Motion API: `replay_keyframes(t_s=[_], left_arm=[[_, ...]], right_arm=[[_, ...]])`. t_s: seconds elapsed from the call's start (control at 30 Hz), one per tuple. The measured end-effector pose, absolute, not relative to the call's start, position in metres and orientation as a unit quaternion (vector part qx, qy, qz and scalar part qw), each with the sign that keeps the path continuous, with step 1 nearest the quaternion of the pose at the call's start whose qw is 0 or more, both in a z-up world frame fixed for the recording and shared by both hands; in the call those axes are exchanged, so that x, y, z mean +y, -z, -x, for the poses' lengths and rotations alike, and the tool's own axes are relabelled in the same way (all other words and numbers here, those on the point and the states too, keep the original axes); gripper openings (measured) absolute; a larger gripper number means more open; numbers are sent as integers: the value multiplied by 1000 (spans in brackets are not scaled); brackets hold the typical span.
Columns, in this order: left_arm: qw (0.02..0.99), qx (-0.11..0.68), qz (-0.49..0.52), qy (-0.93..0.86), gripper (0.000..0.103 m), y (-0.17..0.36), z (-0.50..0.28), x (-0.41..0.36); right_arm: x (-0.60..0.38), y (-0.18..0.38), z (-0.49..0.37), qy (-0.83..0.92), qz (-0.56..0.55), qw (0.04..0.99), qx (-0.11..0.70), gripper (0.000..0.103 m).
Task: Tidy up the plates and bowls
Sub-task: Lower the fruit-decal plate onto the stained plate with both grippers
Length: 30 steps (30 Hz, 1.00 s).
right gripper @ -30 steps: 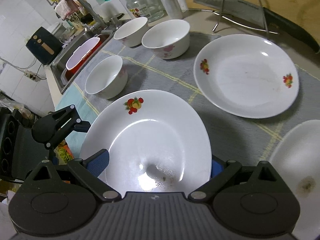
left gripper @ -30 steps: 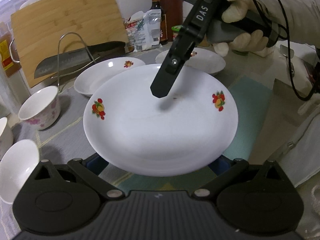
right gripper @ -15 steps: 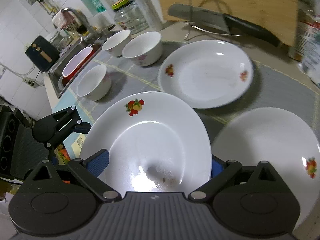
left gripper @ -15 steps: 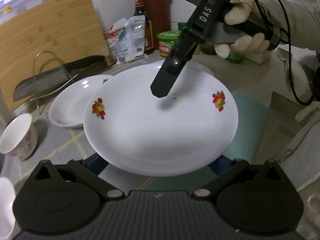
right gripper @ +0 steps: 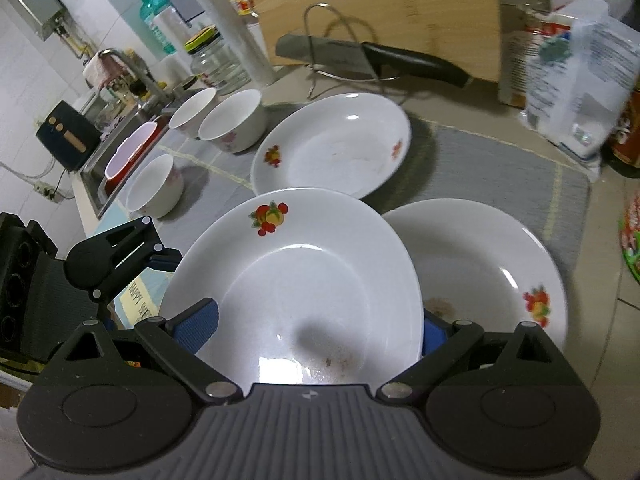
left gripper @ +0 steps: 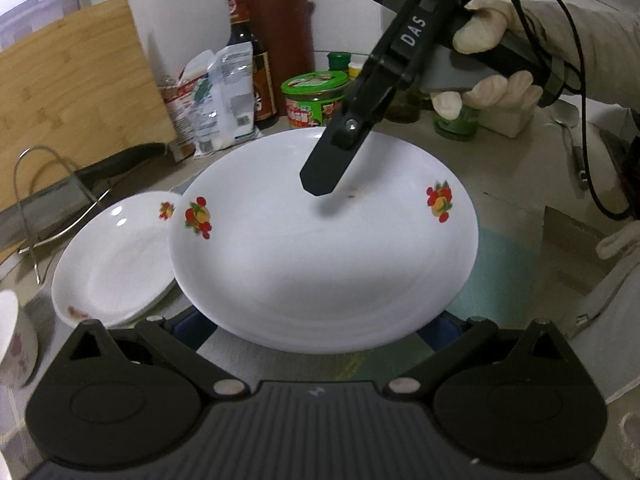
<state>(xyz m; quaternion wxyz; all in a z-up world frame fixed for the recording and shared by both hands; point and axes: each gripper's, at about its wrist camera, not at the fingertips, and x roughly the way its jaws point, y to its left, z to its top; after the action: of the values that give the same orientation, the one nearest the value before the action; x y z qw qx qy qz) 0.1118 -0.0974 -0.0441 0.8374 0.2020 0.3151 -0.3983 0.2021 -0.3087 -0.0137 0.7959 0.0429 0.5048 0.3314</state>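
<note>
1. Clearly the biggest thing in both views is the held plate (left gripper: 324,264), a white plate with fruit decals, carried above the counter with both grippers on it at opposite edges.
2. Below it on the right of the right wrist view lies the target plate (right gripper: 492,264), flat on the grey mat (right gripper: 500,168). The held plate overlaps its left rim, so I judge the stack needs a shift to the right before lowering.
3. A second resting plate (right gripper: 332,144) sits farther off, with 3 bowls (right gripper: 232,126) to its left near the sink (right gripper: 120,152).
4. The left gripper (left gripper: 316,320) has its blue pads wide at either side of the plate's near rim. Whether they clamp it I cannot tell, as the rim hides the contact.
5. The right gripper (right gripper: 320,328) shows the same picture in its own view. In the left wrist view 1 of its fingers (left gripper: 332,156) lies over the plate's far rim, so it seems to be pinching that edge.
6. Both arms are equally engaged, and a round plate has no long axis to align.
7. Readable writing: "DAS" on the right gripper's body. The green-lidded jar (left gripper: 314,102) and dark sauce bottle (left gripper: 250,56) carry labels too small to read.
</note>
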Motion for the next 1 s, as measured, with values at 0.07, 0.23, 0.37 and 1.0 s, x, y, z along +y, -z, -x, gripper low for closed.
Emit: replay_keyframes(t_s=[0.07,0.23,0.37,1.0], left_arm=[[836,315,-205,401,103,45,-115,-104],[831,316,-212,407,103,46,-122,-119],[827,321,-213,410,103,49,-128,-131],[818,355,-212,399,103,61,-150,-144]], right_arm=[[-315,13,-204,-328,-46,798,504,101],[-331,15,-208,-320,-55,802,501,101],[-341,21,-213,-314,-60,804,502,101],[-359,50,-235,-304,-78,793,521,101]])
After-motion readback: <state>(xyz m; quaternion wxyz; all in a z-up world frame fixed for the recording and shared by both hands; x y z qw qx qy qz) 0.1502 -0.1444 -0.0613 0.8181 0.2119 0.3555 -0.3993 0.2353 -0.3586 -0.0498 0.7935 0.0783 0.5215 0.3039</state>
